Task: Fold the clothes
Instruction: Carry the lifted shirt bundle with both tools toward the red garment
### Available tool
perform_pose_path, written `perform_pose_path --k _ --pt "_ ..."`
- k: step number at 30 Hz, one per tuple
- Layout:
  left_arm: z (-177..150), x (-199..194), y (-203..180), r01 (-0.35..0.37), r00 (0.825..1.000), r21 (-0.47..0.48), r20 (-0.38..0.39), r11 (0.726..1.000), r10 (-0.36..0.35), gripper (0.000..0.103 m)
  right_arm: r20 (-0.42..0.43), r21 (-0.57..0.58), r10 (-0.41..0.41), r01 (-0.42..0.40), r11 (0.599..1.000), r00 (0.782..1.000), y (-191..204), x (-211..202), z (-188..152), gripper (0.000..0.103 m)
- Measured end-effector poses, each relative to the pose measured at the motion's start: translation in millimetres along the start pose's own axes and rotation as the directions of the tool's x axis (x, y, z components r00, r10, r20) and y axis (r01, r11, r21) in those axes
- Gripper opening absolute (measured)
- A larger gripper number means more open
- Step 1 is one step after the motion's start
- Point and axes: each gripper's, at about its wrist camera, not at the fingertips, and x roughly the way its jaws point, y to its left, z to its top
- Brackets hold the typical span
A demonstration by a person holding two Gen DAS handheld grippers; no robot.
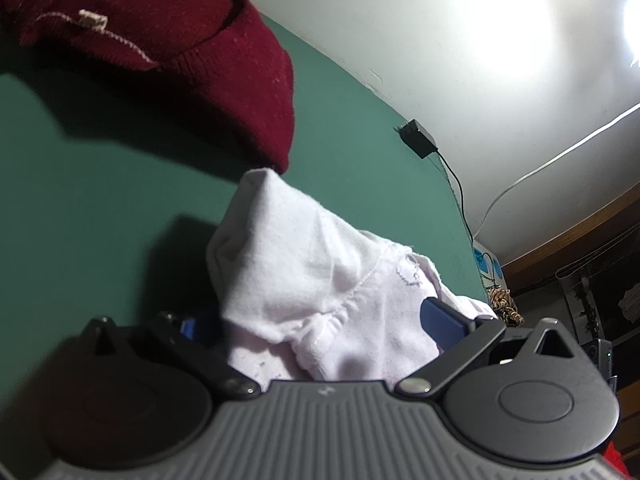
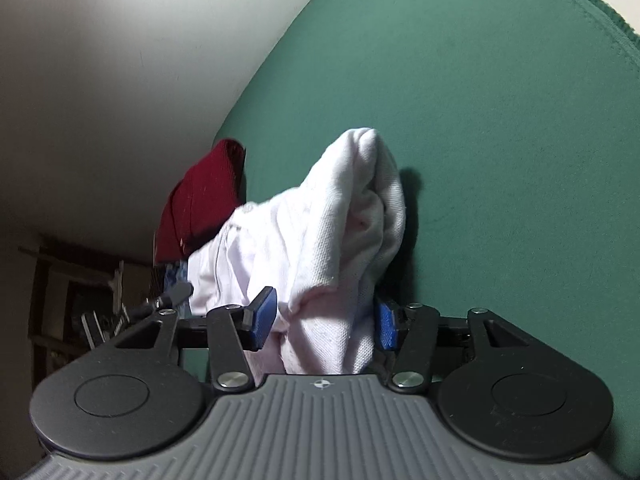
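A white garment [image 1: 304, 264] lies bunched on the green table cover [image 1: 100, 200], rising to a peak in front of both grippers. My left gripper [image 1: 320, 324] stands wide, and the cloth spreads across the gap, over the left blue pad and past the right blue pad [image 1: 444, 320]. In the right wrist view the same white garment [image 2: 336, 240] fills the space between the jaws of my right gripper [image 2: 324, 324]. Both of its blue pads [image 2: 262, 318] press against the bundle. A dark red knitted garment [image 1: 180, 52] lies folded further back.
A white wall [image 1: 400, 40] borders the table's far edge, with a black adapter [image 1: 418, 138] and its cable there. Dark furniture [image 2: 80, 288] stands beyond the table. Bare green cover [image 2: 500, 120] stretches to the right of the white garment.
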Motion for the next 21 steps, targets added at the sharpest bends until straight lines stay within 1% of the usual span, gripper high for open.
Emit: perform_pose_path --k 2,4,6,8,9,10,11,12,13,14,15,16,19,21 --pt "-1 1 -4 -0.019 1.000 0.022 -0.001 1.000 0.019 0.100 0.015 -0.008 -0.008 0.008 1.000 1.000 0 0 2 0.052" --pt "0 3 -5 -0.024 1.000 0.027 -0.002 0.999 0.024 0.100 0.043 0.070 0.024 -0.027 0.997 0.999 -9 5 8 0.053" --pt "2 4 -3 -0.020 1.000 0.022 -0.004 1.000 0.020 0.100 0.039 0.059 0.036 -0.038 0.998 0.999 -8 8 7 0.050" --pt "6 6 0 -0.009 1.000 0.006 -0.007 1.000 0.009 0.100 0.040 0.053 0.040 -0.042 0.998 0.998 -9 9 4 0.052" --pt "7 6 0 -0.008 1.000 0.001 -0.007 1.000 0.008 0.100 0.045 0.058 0.039 -0.042 0.997 0.998 -11 8 3 0.051" --pt "7 6 1 -0.010 1.000 -0.002 -0.005 1.000 0.010 0.096 0.050 0.064 0.038 -0.041 0.997 0.998 -14 7 2 0.044" --pt "6 5 2 -0.019 1.000 -0.001 0.002 1.000 0.019 0.091 0.056 0.070 0.037 -0.041 0.997 0.998 -17 6 1 0.032" --pt "6 4 3 -0.029 1.000 -0.001 0.010 1.000 0.029 0.073 0.061 0.076 0.036 -0.040 0.996 0.998 -20 5 0 0.025" --pt "5 3 5 -0.033 0.999 -0.007 0.017 0.999 0.033 0.067 0.073 0.092 0.048 -0.054 0.994 0.996 -25 4 -2 0.021" --pt "4 1 9 -0.029 0.999 -0.028 0.022 0.999 0.029 0.061 0.080 0.088 0.045 -0.052 0.995 0.996 -24 2 -3 0.020" --pt "3 0 12 -0.029 0.999 -0.048 0.025 0.998 0.030 0.047 0.087 0.079 0.039 -0.046 0.996 0.995 -23 1 -5 0.021" --pt "1 -1 15 -0.034 0.999 -0.061 0.030 0.998 0.036 0.038 0.093 0.071 0.033 -0.040 0.997 0.995 -21 -1 -7 0.022" --pt "-1 -4 17 -0.035 0.998 -0.074 0.048 0.997 0.039 0.026 0.113 0.036 0.012 -0.016 0.999 0.994 -14 -3 -9 0.023" --pt "-4 -8 12 -0.045 0.997 -0.057 0.065 0.997 0.049 0.023 0.135 -0.004 0.003 -0.003 1.000 0.991 -5 -6 -12 0.023"
